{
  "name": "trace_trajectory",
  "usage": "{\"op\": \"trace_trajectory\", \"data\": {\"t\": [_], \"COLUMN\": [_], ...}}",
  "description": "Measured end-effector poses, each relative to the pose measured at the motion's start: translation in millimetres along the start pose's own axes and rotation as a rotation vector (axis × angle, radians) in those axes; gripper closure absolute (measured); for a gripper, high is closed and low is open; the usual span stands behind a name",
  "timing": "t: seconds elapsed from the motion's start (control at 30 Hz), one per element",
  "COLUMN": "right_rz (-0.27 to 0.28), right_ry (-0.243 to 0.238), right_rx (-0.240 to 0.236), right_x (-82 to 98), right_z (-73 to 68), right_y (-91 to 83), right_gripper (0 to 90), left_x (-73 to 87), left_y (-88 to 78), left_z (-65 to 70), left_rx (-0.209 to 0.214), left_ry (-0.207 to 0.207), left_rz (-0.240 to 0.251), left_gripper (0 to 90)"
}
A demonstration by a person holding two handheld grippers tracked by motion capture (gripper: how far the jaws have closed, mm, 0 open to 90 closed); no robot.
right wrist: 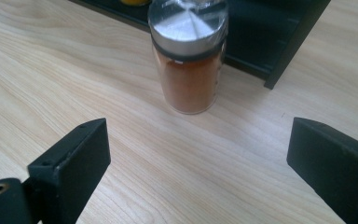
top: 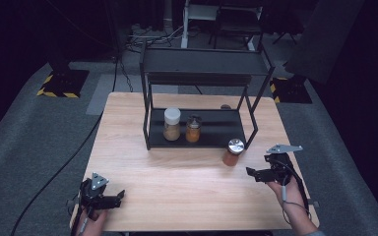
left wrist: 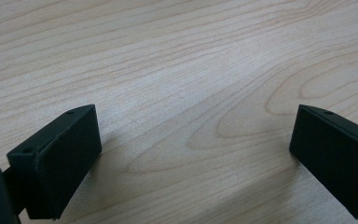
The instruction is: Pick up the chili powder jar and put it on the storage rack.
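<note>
Jar (right wrist: 189, 60) of orange-brown powder stands upright, silver-lidded, on table (right wrist: 74, 70).

A dark recording studio. Around the wooden table (top: 128, 162) lie grey carpet, black drapes and floor cables (top: 54, 172). Hazard-taped stand bases (top: 61, 82) flank it.

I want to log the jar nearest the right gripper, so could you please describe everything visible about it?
The spice jar is a clear, glass-looking cylinder filled with orange-brown powder, capped by a flat, shiny silver lid. It stands upright on the wooden table, just in front of the black rack. Nothing grips it; the right gripper faces it, open.
</note>
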State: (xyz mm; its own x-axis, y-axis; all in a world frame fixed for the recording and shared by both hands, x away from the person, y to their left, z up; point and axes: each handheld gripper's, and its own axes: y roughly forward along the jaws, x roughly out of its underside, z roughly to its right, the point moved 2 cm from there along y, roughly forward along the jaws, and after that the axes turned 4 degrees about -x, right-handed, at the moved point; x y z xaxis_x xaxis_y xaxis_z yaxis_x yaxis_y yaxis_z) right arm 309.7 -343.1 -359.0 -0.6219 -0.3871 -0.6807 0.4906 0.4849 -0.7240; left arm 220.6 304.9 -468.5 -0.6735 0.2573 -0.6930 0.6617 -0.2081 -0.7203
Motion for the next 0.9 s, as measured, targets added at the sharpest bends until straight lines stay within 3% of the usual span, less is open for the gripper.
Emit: {"op": "trace_trajectory", "data": {"t": [0.33,0.9], "right_rz": [-0.020,-0.084], "right_ry": [0.004,-0.010], "right_rx": [-0.013,-0.028], "right_x": [1.8,-26.0], "right_z": [5.3,12.9], "right_y": [23.5,66.0], "right_gripper": [5.6,6.7], "left_x": [-0.1,-0.1], "left_y": [0.0,0.0], "left_z": [-0.1,0.0], "left_rx": [0.000,0.000], "left_ry": [0.001,0.000], "left_rz": [-0.001,-0.001], "left_gripper": [1.8,1.8]}}
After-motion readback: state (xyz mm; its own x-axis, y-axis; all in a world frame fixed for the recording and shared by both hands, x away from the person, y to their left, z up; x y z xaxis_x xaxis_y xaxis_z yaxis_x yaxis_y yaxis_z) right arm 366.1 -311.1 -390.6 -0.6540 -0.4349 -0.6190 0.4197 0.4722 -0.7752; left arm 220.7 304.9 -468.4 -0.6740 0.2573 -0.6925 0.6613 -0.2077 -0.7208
